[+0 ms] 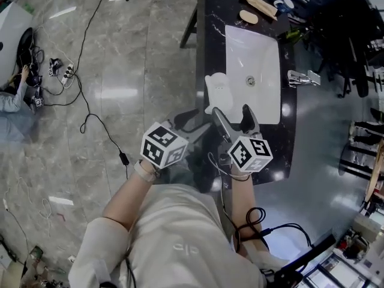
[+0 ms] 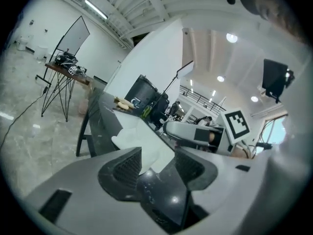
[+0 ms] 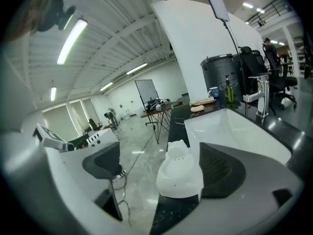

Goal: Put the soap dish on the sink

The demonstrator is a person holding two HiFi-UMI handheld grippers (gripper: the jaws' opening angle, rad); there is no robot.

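The white soap dish [image 1: 217, 92] lies on the black counter [image 1: 210, 41], just left of the white sink basin [image 1: 258, 50]. My right gripper [image 1: 234, 117] hovers just short of the dish, open. In the right gripper view the dish [image 3: 180, 173] shows between the wide jaws, with neither pad touching it. My left gripper [image 1: 191, 123] is beside it at the counter's left edge, open with nothing between its fingers [image 2: 124, 168]. The left gripper view looks along the counter past the dish [image 2: 124, 138] and the basin.
A chrome faucet [image 1: 303, 77] stands at the basin's right. A wooden brush [image 1: 259, 3], a bar of soap [image 1: 248, 17] and a green bottle [image 1: 292, 35] lie at the counter's far end. Cables [image 1: 90, 110] run over the marble floor on the left, where a person [image 1: 12, 98] sits.
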